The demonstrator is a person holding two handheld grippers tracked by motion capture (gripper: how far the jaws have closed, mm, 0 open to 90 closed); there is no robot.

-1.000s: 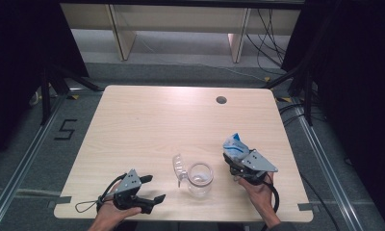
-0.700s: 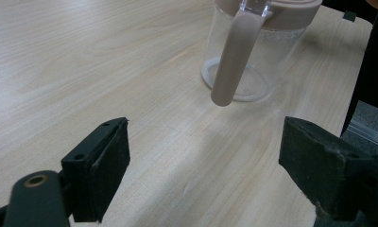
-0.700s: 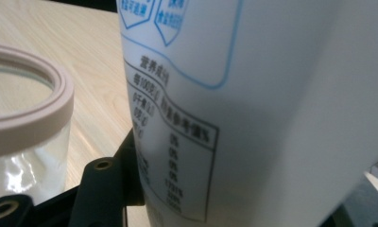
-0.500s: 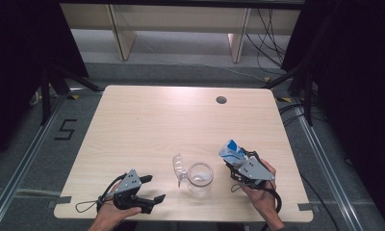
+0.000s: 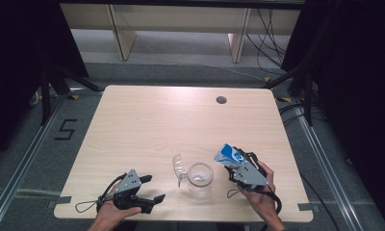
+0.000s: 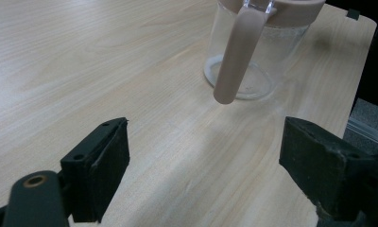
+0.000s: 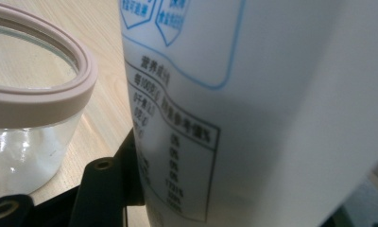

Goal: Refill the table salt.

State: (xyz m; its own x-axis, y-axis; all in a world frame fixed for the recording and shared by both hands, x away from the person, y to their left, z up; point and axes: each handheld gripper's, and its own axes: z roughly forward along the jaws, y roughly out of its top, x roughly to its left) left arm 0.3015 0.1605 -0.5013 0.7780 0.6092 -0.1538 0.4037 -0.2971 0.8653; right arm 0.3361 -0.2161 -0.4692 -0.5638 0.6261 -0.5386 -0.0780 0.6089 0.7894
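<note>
The jug point(image 5: 199, 179), a clear glass one with a pinkish rim and handle, stands upright and apparently empty on the bench point(image 5: 181, 125) near its front edge, between the two grippers.

At the left, the left gripper point(image 5: 149, 190) rests low by the bench's front edge, apart from the jug, its fingers point(image 6: 102, 165) spread wide and holding nothing. In the left gripper view the jug's handle point(image 6: 234, 56) faces it, and a clear lid-like piece point(image 5: 178, 166) juts from the jug's left side; I cannot tell just what that piece is. Since nothing steadies the jug, a knock from the carton or a hard stream could probably shift or tip it.

At the right, the right gripper point(image 5: 232, 166) has its fingers closed on a white and blue carton point(image 5: 227, 155), tilted with its top leaning toward the jug. In the right gripper view the carton point(image 7: 253, 94) sits just beside the rim point(image 7: 40, 90), not over it. If it tips further from here, liquid would likely land on the bench. The carton's smooth, soft walls might also slip or buckle under the squeeze, spoiling the aim.
</note>
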